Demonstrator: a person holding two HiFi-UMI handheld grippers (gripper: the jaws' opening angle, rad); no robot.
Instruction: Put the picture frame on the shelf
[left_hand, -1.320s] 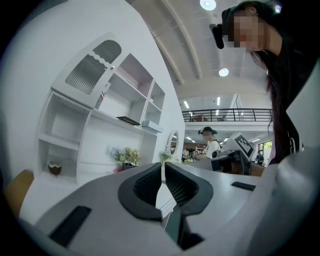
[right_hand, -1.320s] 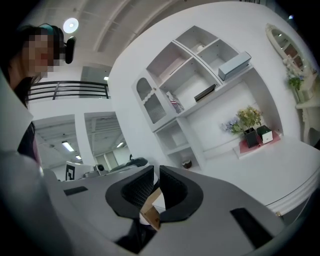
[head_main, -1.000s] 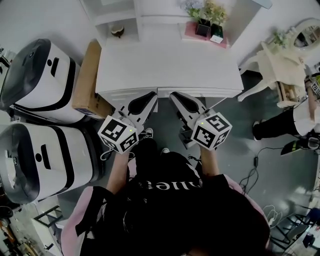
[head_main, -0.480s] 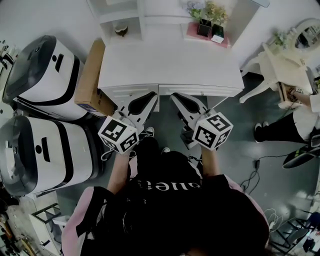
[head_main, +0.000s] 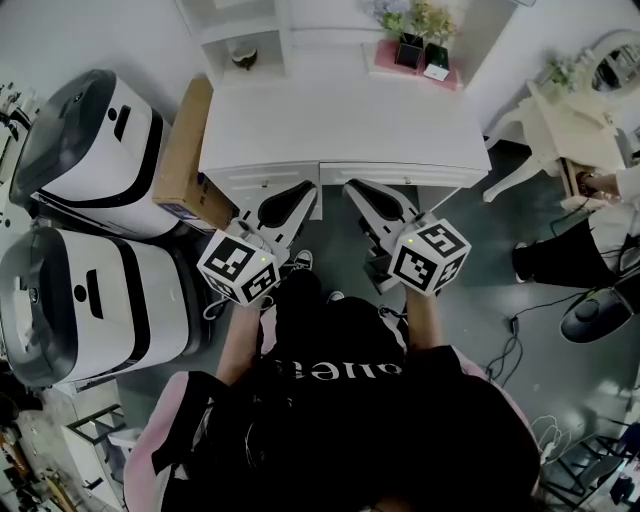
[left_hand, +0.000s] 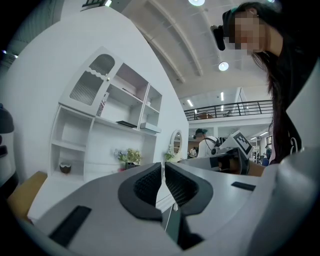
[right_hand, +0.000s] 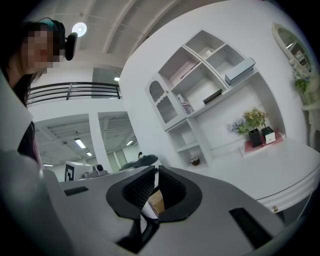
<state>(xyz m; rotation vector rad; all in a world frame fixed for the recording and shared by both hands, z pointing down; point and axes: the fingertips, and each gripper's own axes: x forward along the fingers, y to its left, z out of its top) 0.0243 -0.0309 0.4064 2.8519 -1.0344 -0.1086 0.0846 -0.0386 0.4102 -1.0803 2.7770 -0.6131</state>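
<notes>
While closed, left claw (head_main: 303, 192) and right claw (head_main: 354, 189) face the desk (head_main: 340, 130).

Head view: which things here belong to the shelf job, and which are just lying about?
For the job: white shelf unit, left claw, right claw, both shut and empty. No picture frame can be made out.
Just lying about: cardboard box, white machines, potted plants, small bowl.

Two hand-held grippers (head_main: 296, 197) (head_main: 362, 195); two white machines (head_main: 90, 150) (head_main: 80, 310); one desk (head_main: 340, 120); one cardboard box (head_main: 185, 150); one shelf unit (left_hand: 95, 120).
</notes>
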